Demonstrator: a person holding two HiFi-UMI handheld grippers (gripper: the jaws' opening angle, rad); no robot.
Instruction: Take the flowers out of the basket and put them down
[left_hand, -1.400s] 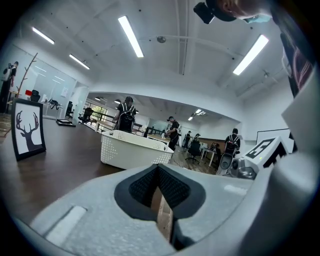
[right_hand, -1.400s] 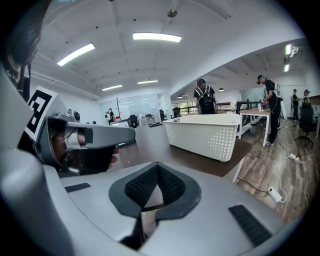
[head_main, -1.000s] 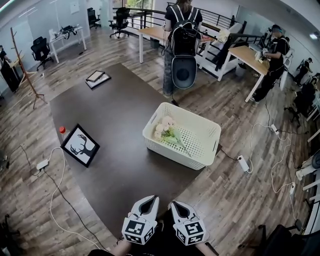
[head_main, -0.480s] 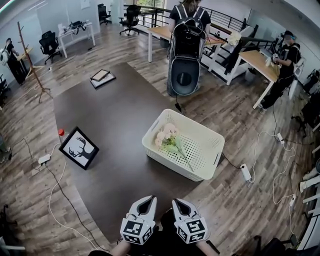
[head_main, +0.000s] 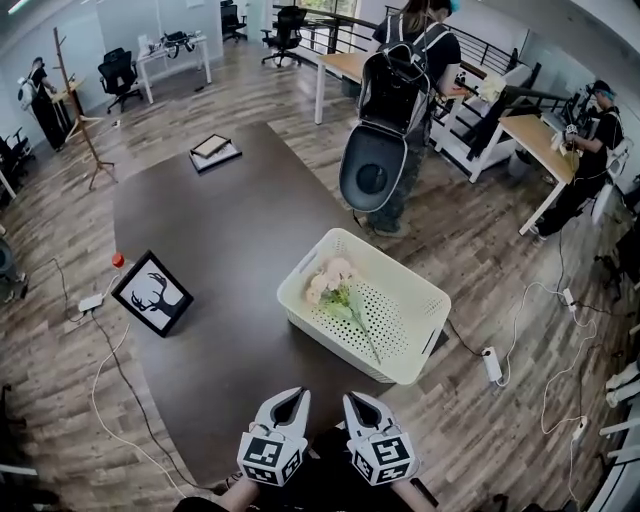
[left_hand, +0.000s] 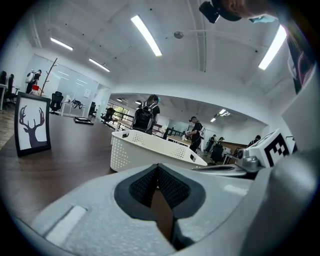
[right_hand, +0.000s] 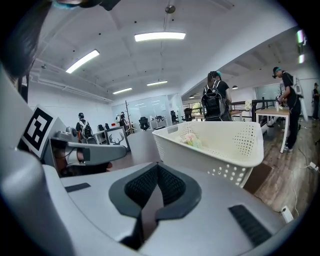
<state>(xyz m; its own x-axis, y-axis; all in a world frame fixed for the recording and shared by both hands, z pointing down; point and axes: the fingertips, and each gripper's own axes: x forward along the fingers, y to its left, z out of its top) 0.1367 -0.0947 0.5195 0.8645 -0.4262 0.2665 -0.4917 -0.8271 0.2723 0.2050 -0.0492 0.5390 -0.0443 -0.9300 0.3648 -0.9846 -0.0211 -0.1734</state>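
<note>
The flowers (head_main: 332, 287) lie inside the white basket (head_main: 335, 330) by the right edge of the dark surface (head_main: 230, 220). The left claw (head_main: 292, 398) and the right claw (head_main: 357, 402) are both closed and empty, side by side at the near edge.

Bright, even light from ceiling strip lights (right_hand: 160, 36); heavy fisheye bending, dark corners.

L tool (head_main: 296, 394) & R tool (head_main: 352, 398) sit side by side, just apart, low in front of the person, tips pointing fwd, marker cubes facing up; jaws on both pressed together
</note>
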